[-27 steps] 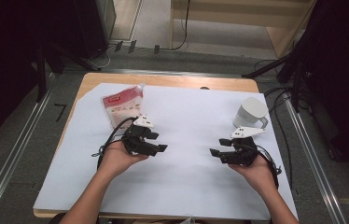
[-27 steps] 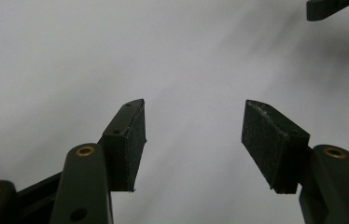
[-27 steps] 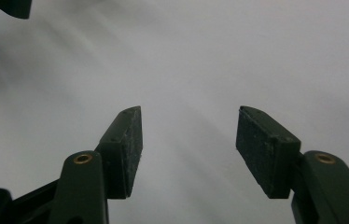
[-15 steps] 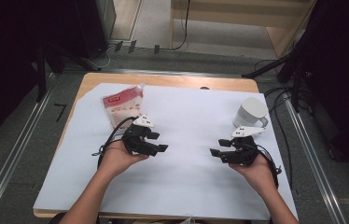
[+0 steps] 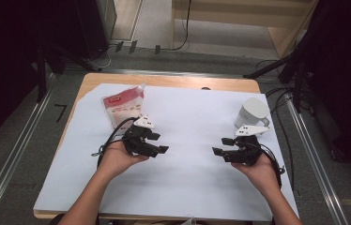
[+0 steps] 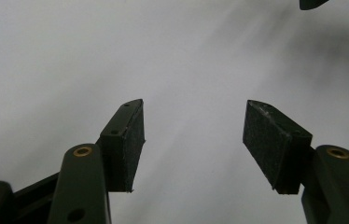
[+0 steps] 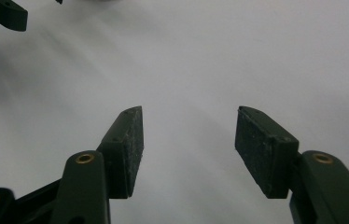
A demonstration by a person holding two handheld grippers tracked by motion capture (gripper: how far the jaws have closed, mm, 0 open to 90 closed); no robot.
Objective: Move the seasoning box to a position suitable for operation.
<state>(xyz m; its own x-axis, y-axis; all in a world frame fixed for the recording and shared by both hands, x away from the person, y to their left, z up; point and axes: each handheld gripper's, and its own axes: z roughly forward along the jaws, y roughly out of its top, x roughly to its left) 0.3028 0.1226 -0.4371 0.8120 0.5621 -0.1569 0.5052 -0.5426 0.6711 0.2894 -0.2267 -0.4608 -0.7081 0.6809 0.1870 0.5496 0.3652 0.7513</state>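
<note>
High view has both my claws hovering over the white paper sheet on the table, pointing at each other, nothing in either one. My left gripper has its jaws standing apart, empty, and my right gripper is the same, with just bare sheet between the pads.

Nearest stuff: a red-and-white crinkly plastic pouch lies flat just behind my left claw, a bit to its outer side. A white ceramic mug stands just behind my right claw, looks tipped over or leaning, can't quite tell.

My guess is the pouch is light, floppy and kinda slick, so I'd pinch it at a sealed edge or corner, not the puffy middle. The mug's stiff, heavier, smooth and breakable, so I'd clamp across the rim wall, or the handle if it's reachable.
</note>
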